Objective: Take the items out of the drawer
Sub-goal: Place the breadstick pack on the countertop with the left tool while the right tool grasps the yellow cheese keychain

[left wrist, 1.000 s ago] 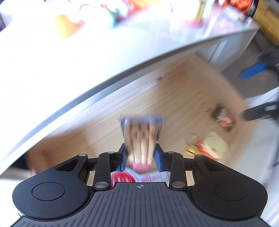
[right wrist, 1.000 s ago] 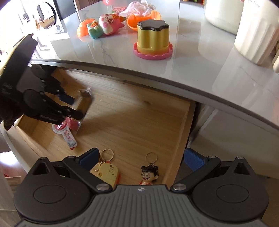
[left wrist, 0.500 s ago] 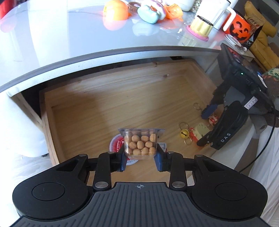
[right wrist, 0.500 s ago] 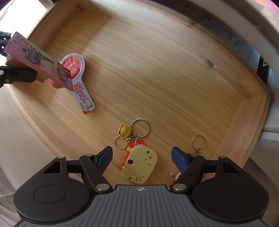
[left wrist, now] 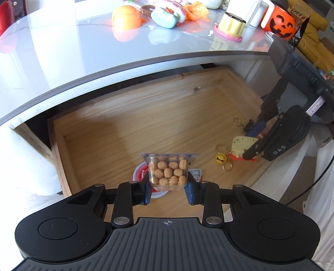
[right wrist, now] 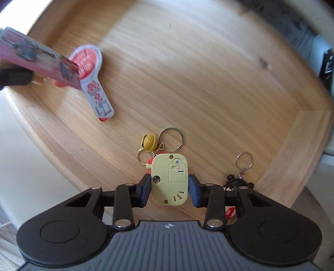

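The open wooden drawer sits under the table edge. My left gripper is shut on a clear snack cup of round biscuits, held above a red-and-white flat packet on the drawer floor. From the right wrist, the cup's pink lid shows at the left, over the packet. My right gripper has both pads against the sides of a yellow keychain toy, which lies on the drawer floor with its yellow bell. From the left wrist, the right gripper is low at the drawer's right front.
A small black-haired doll keychain lies just right of the right gripper, near the drawer's side wall. On the grey tabletop stand an orange pumpkin toy, a yellow cup on a pink base and a jack-o'-lantern bucket.
My right gripper dropped into the drawer and its fingers closed from wide apart onto the yellow keychain toy. My left gripper, still holding the snack cup, stayed lifted over the packet.
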Tool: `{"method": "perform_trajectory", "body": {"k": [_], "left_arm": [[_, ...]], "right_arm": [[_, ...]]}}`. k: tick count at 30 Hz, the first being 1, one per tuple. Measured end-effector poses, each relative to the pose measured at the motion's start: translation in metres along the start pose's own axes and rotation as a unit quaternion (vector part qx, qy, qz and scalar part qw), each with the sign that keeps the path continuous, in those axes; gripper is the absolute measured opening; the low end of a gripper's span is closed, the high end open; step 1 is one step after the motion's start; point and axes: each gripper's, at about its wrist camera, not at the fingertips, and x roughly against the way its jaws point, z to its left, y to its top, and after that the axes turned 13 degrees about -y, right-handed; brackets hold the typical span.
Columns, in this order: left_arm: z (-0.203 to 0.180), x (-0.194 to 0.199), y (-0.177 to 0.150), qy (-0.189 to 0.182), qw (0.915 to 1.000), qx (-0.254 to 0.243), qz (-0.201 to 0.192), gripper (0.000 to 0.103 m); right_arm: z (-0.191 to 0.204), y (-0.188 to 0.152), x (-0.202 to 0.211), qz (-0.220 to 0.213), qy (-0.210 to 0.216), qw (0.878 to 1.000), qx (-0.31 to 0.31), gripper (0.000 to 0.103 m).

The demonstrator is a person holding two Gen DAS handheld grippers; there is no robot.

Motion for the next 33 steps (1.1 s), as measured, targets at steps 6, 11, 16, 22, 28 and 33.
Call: {"method": "perform_trajectory", "body": {"k": [6,11,16,22,28,33], "left_arm": [[-0.019,0.024,0.012,-0.027,0.9986,0.009,-0.045,0.035],[-0.039,0.068,0.049,0.000,0.9941,-0.012,-0.108,0.035],[-0.013,0.106,0.108,0.030,0.9813,0.074,-0.175,0.035],[0.034,0.083,0.159,0.094,0.9768,0.121,-0.150,0.035],[0.058,0.033,0.173,0.098,0.9754,0.135,-0.143,0.035],[0.059,0.048,0.159,0.081,0.9582,0.137,-0.238,0.034]], "right_arm": [[-0.023,-0.050,0.082,-0.188,-0.011,0.980,-0.060,0.037],[-0.055,-0.096,0.116,-0.303,-0.004,0.944,-0.134,0.037],[-0.082,-0.107,0.106,-0.349,0.016,0.914,-0.207,0.038],[-0.087,-0.116,0.105,-0.368,0.030,0.905,-0.211,0.037],[-0.083,-0.118,0.106,-0.367,0.031,0.906,-0.209,0.037],[-0.084,-0.119,0.101,-0.362,0.027,0.906,-0.217,0.038]]}}
